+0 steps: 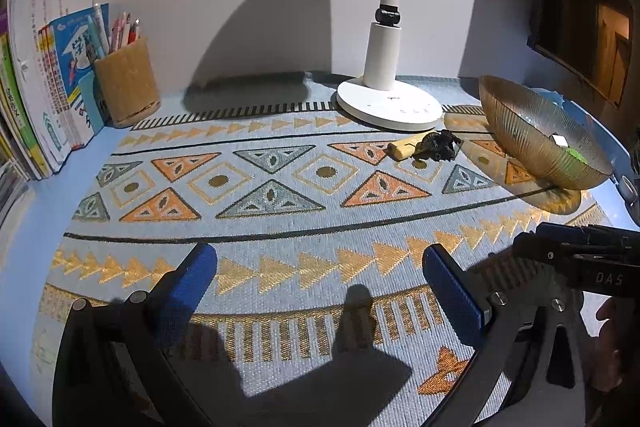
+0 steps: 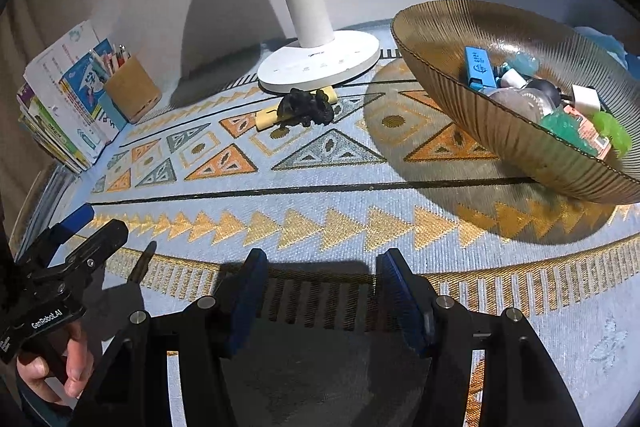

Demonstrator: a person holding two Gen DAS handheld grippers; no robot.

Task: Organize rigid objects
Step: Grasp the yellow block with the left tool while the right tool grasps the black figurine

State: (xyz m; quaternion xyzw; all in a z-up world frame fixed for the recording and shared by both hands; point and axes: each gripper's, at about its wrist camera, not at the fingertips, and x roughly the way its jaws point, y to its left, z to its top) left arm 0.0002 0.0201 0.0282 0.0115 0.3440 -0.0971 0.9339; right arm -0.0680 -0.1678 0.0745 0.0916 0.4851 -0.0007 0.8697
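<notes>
We held both tongs released and empty over the patterned mat (image 1: 280, 235): left tongs (image 1: 320, 291) wide apart, right tongs (image 2: 322, 291) about half apart. The dark figurine (image 2: 306, 107) lay on a pale block (image 2: 266, 117) beside the lamp base (image 2: 320, 65), left of the ribbed bowl (image 2: 440, 39) holding small items.

Dim, warm overhead light casts hard shadows; fisheye bends and darkens the edges.
</notes>
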